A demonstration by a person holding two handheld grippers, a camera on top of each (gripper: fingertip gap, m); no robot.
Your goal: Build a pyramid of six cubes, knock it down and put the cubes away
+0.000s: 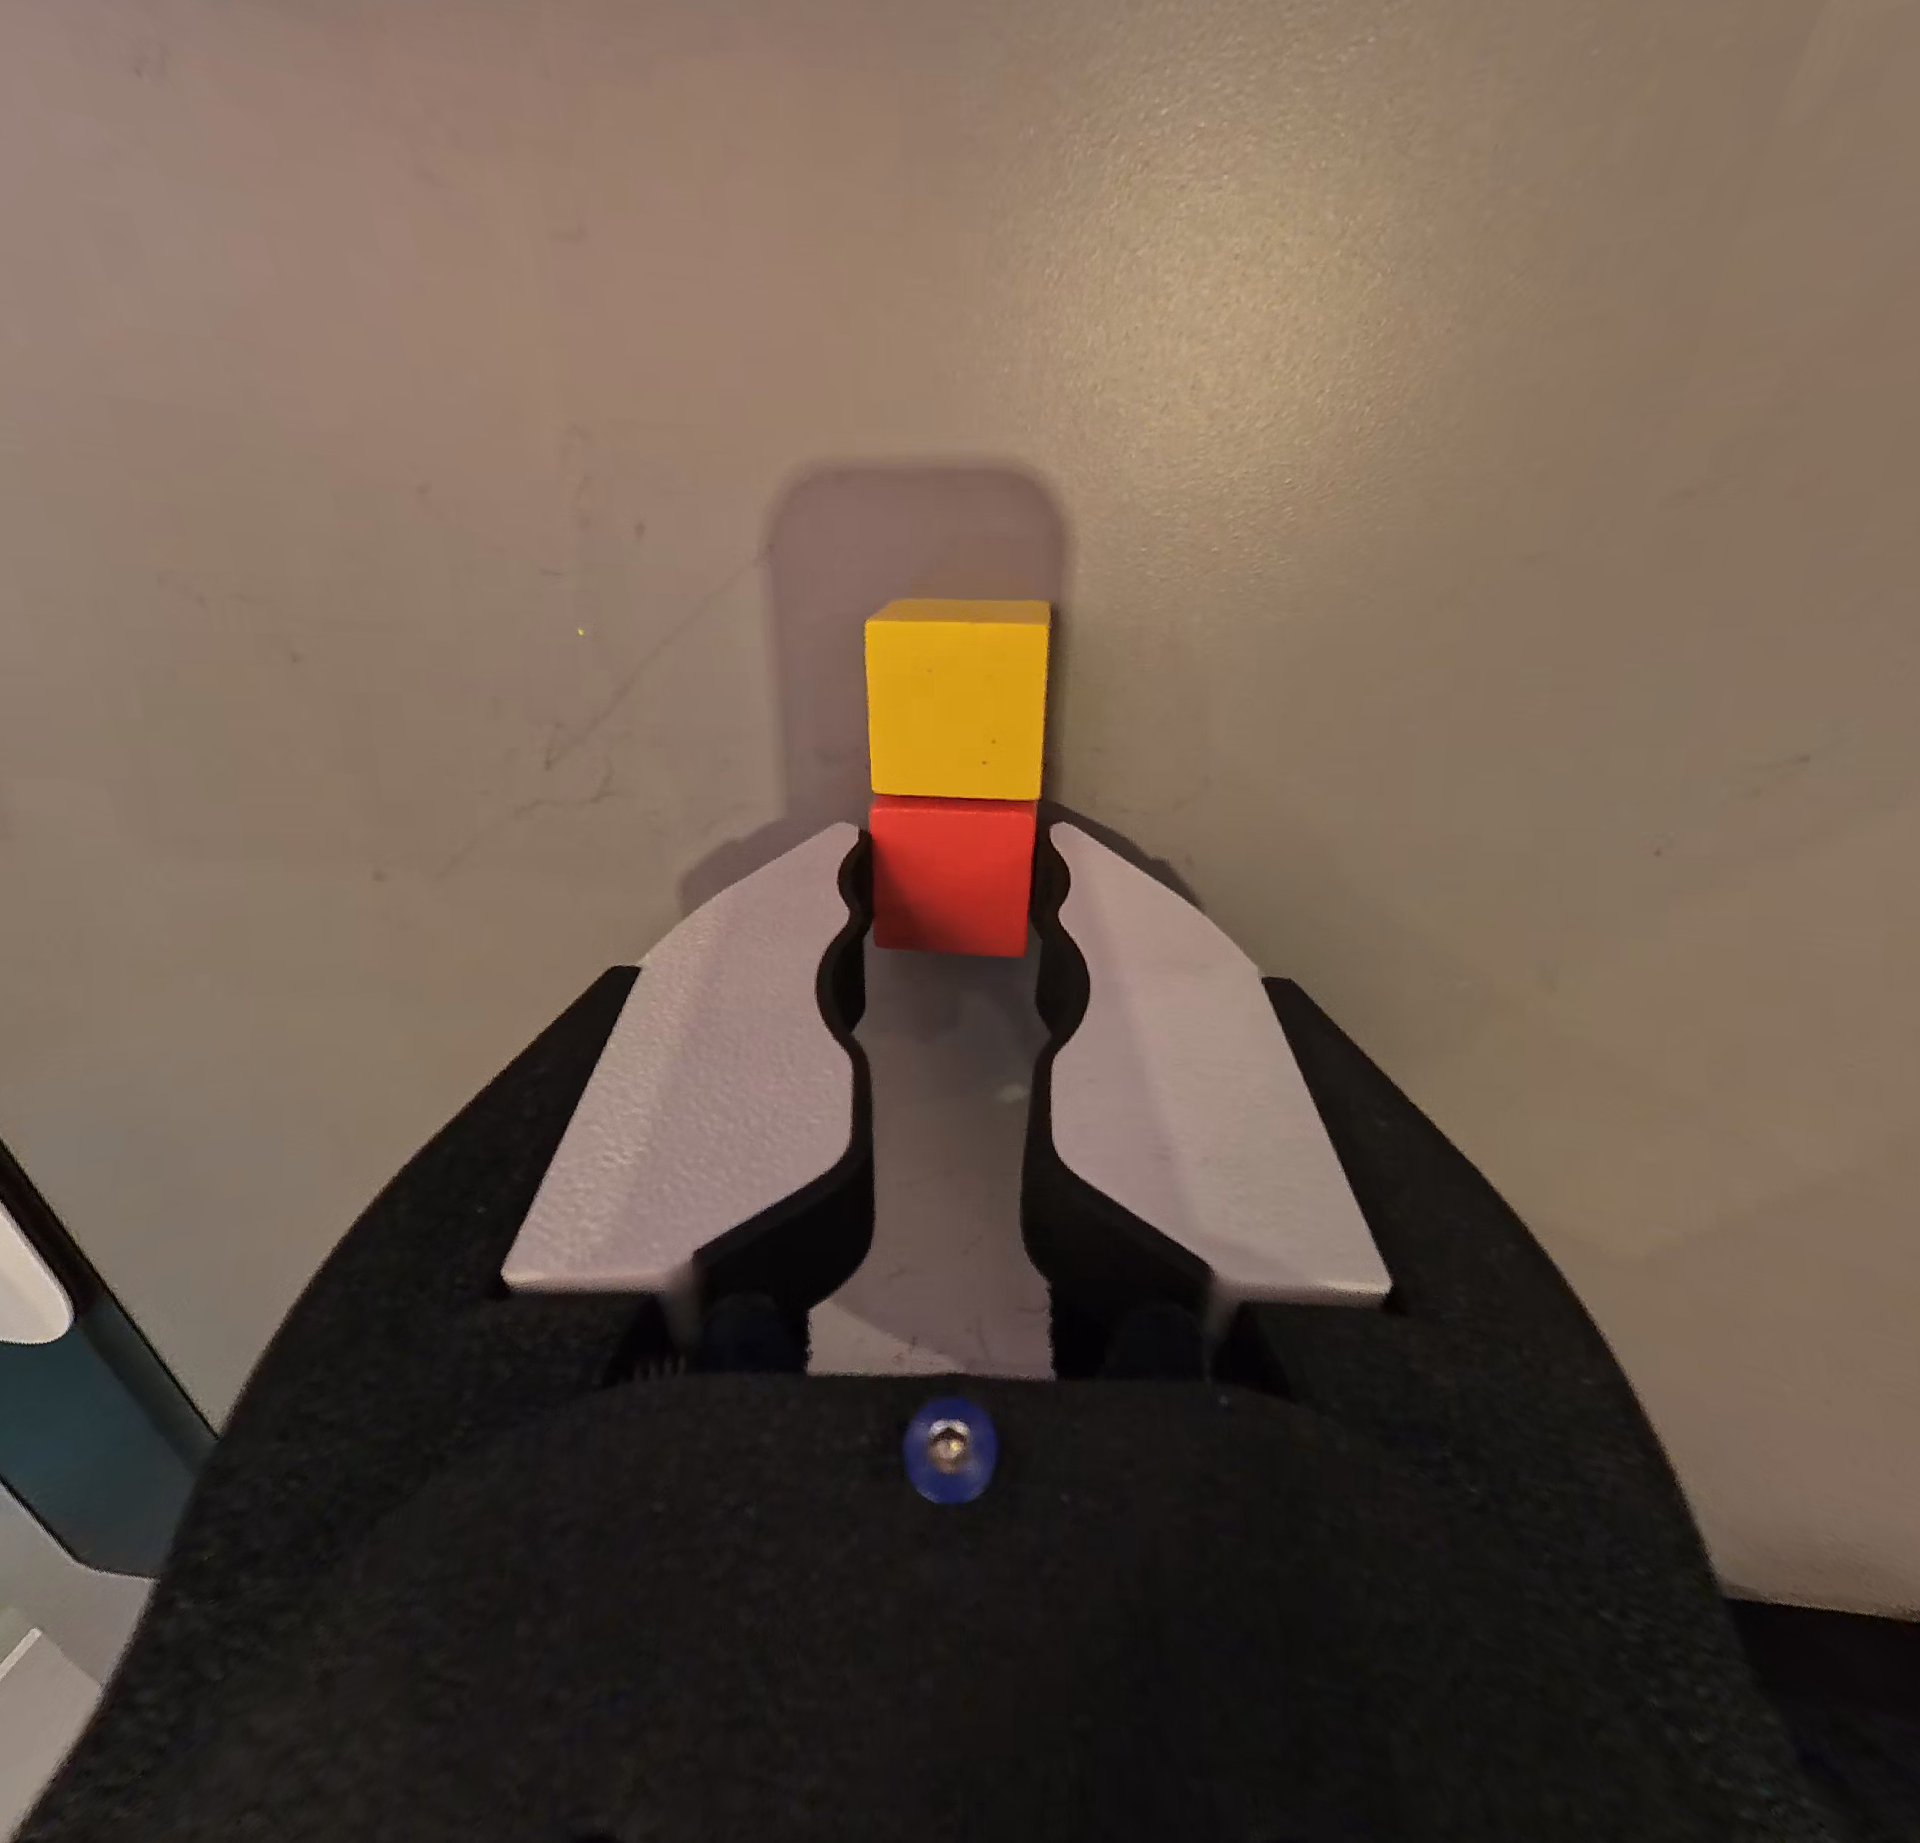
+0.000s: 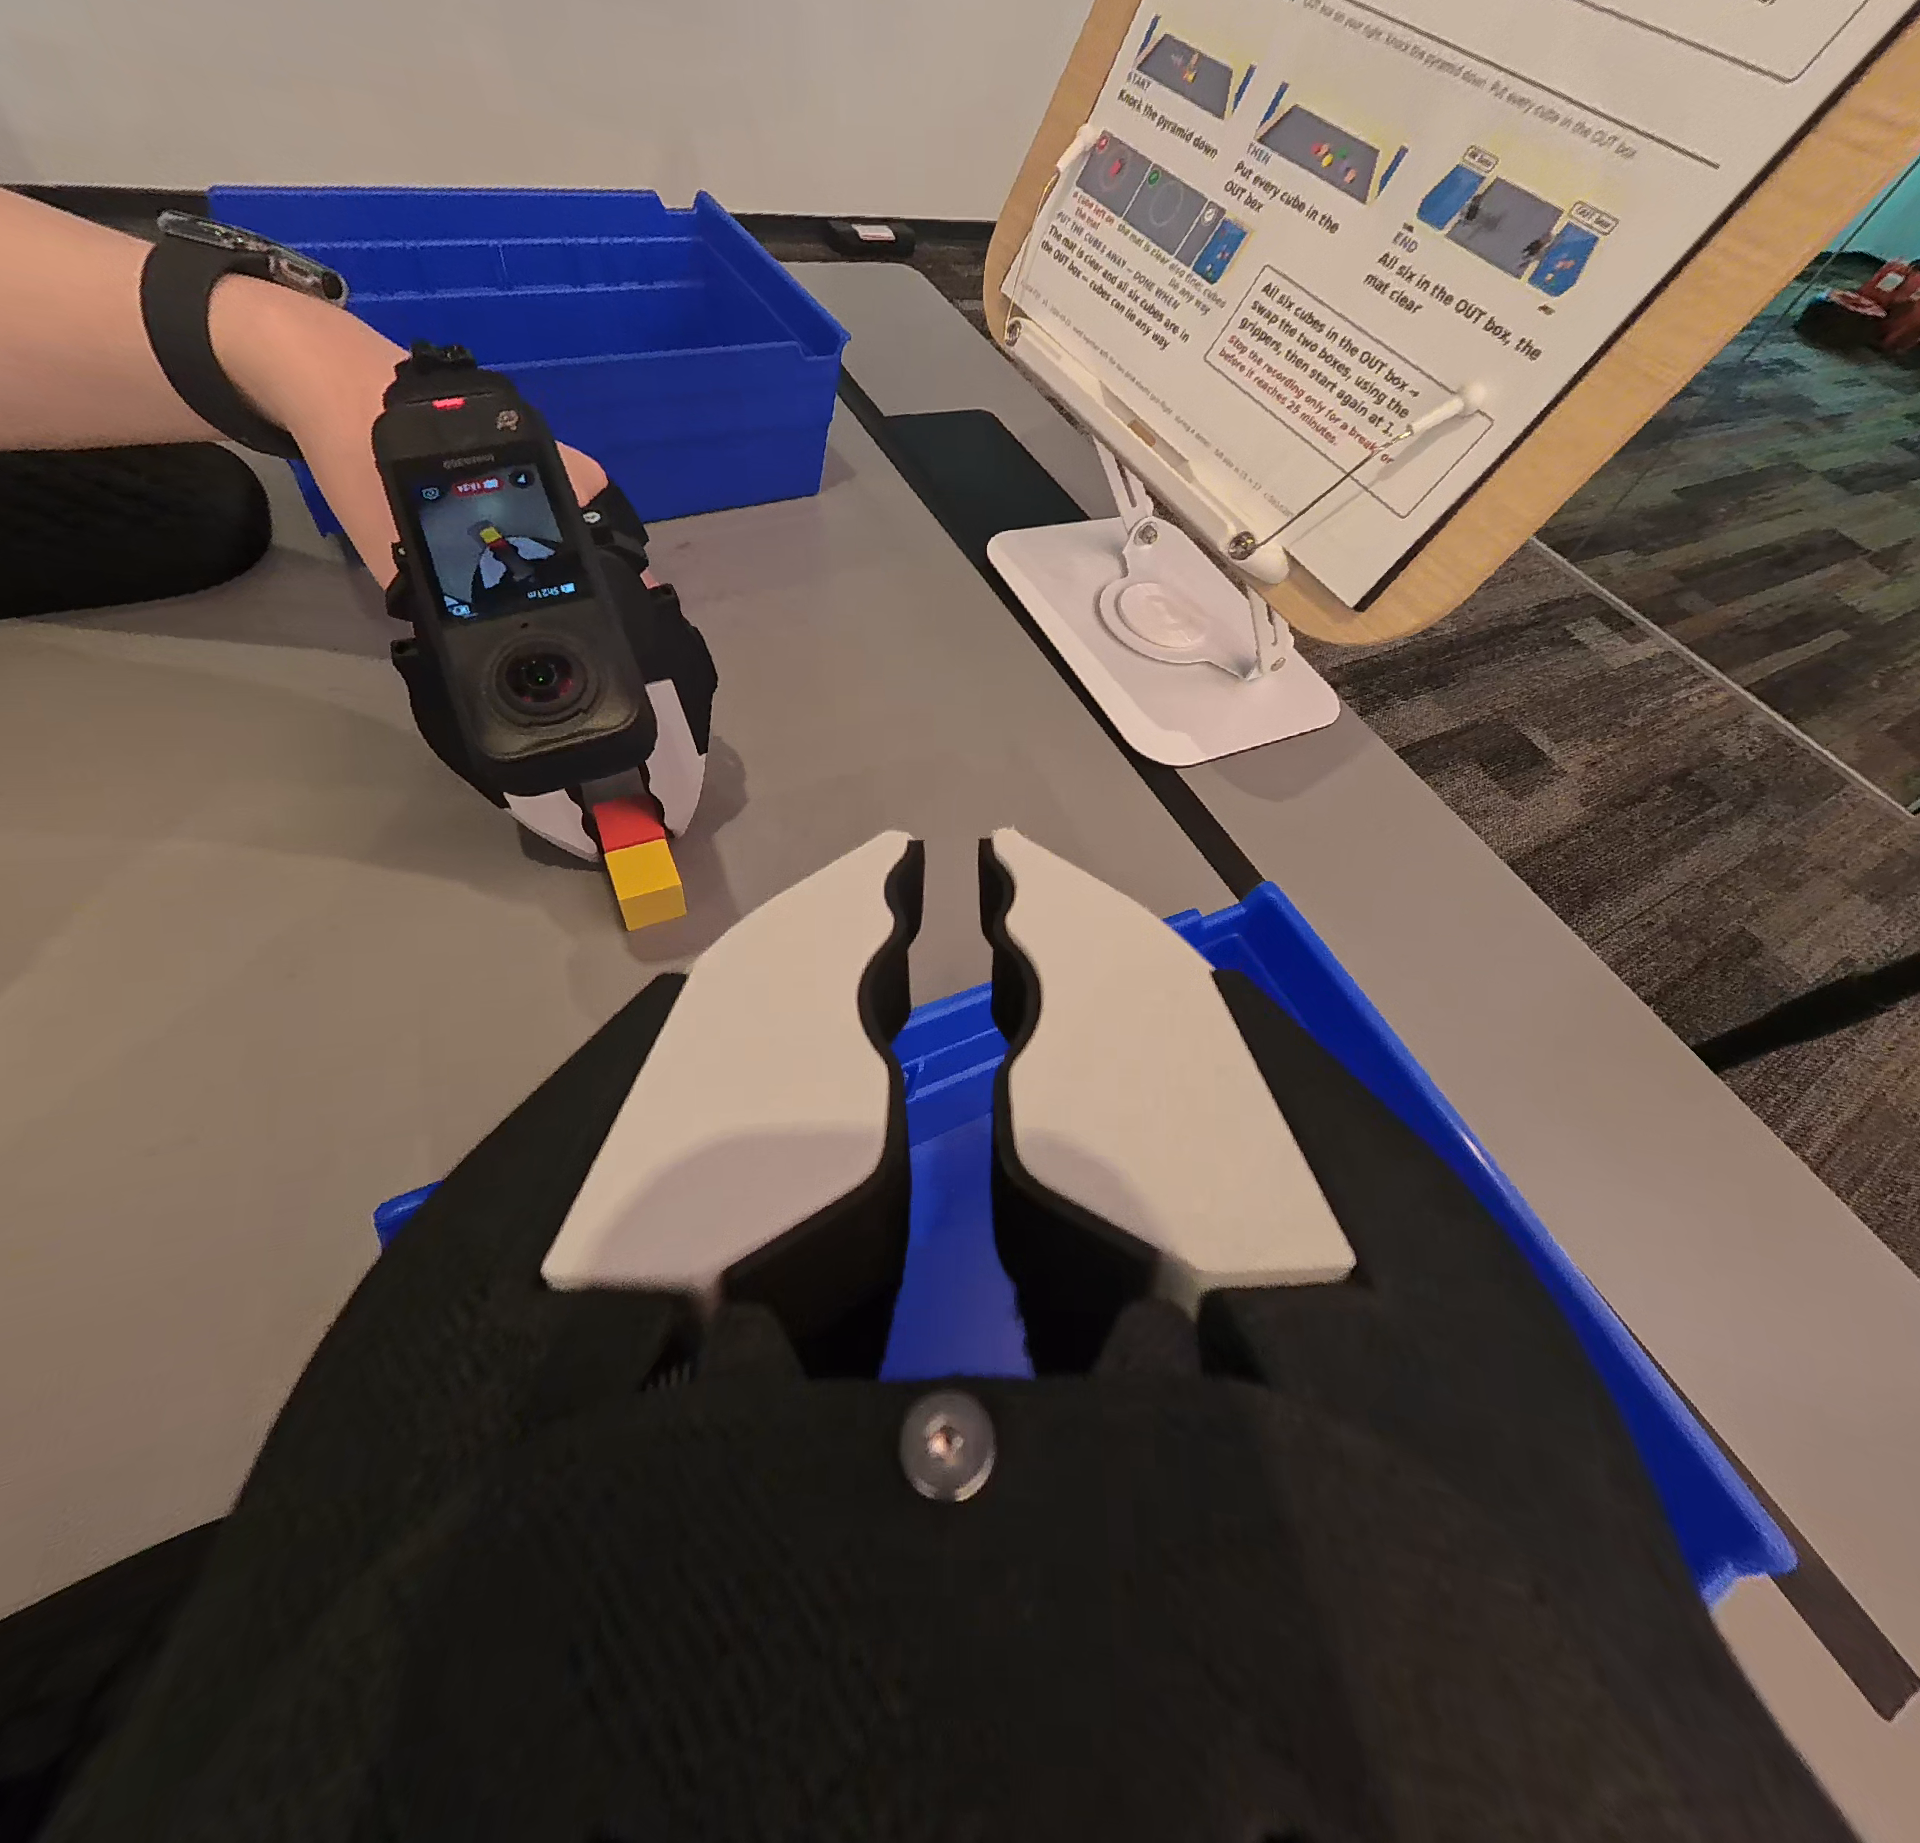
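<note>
The left hand-held gripper [image 1: 951, 879] is down at the grey tabletop [image 1: 1455, 443], its two fingers closed against the sides of a red cube [image 1: 951, 874]. A yellow cube [image 1: 956, 702] lies directly beyond the red one, touching its far face; in the right wrist view both cubes appear to rest on the tabletop in a short line, the yellow cube [image 2: 646, 884] farthest from the fingers and the red cube [image 2: 627, 822] between them. That view also shows the left hand-held gripper [image 2: 623, 806] from the front, with a camera [image 2: 509, 588] mounted on top, its small screen lit, and a person's hand [image 2: 312, 411] with a dark wristband holding it. The right hand-held gripper [image 2: 951, 884] hovers nearer the viewer, its jaws holding nothing and parted only by a narrow gap. Beneath it sits a blue bin [image 2: 1455, 1170], whose contents are hidden by the gripper body. A second blue bin [image 2: 623, 339] stands on the far side of the tabletop behind the left hand, its visible part showing no cubes. To the right, a wooden board [image 2: 1558, 422] carrying a printed instruction sheet leans on a white stand [image 2: 1164, 650], at the tabletop's edge, with patterned carpet [image 2: 1662, 754] beyond.
</note>
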